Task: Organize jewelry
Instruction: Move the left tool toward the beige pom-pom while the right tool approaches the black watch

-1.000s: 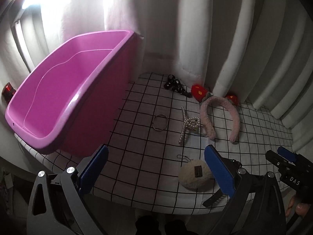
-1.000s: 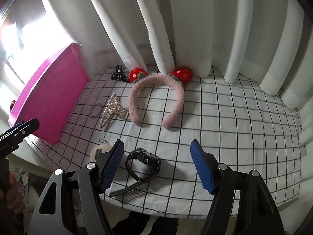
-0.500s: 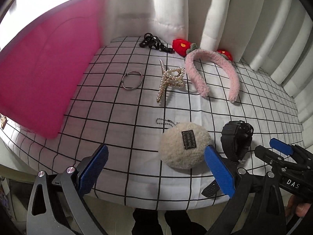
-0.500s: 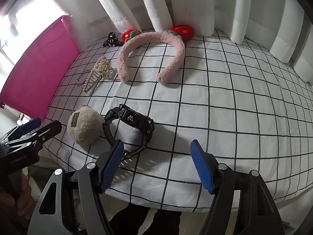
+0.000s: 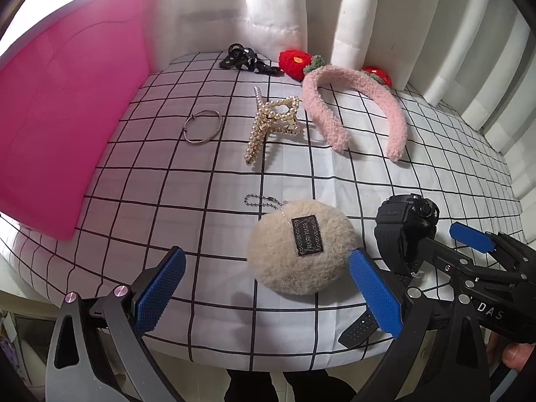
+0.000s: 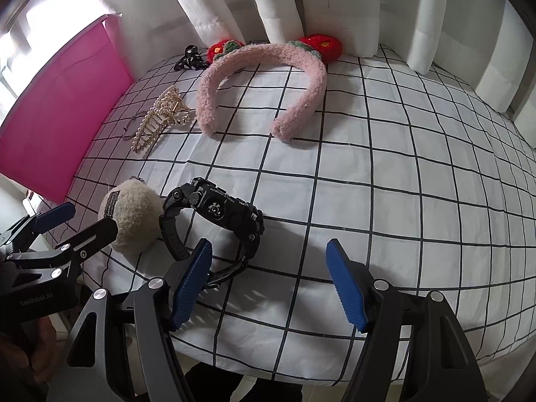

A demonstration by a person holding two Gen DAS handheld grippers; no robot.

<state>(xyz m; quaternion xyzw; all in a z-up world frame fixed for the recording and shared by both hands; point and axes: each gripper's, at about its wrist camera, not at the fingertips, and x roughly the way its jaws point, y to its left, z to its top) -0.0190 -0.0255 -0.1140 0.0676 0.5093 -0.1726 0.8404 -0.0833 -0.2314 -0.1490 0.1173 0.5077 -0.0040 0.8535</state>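
- Left wrist view: left gripper (image 5: 266,288) is held with jaws apart, empty; the fluffy pompom keychain (image 5: 301,251) lies just ahead, nearer its right pad.
- Right wrist view: right gripper (image 6: 269,288) stands apart, empty; the black watch (image 6: 217,217) lies beside its left pad.

The desk (image 5: 207,181) cloth is white with thin black squares. The tub (image 5: 67,107) is bright pink. The fuzzy headband (image 5: 355,100) is light pink with red strawberries. The puff ball (image 5: 294,254) is cream with a black tag. The watch (image 6: 217,214) is black. The hair claw (image 5: 271,124) is gold with white pearls. The left tongs (image 5: 268,288) and the right tongs (image 6: 269,284) have blue pads on black arms. The curtain (image 5: 284,6) is white.
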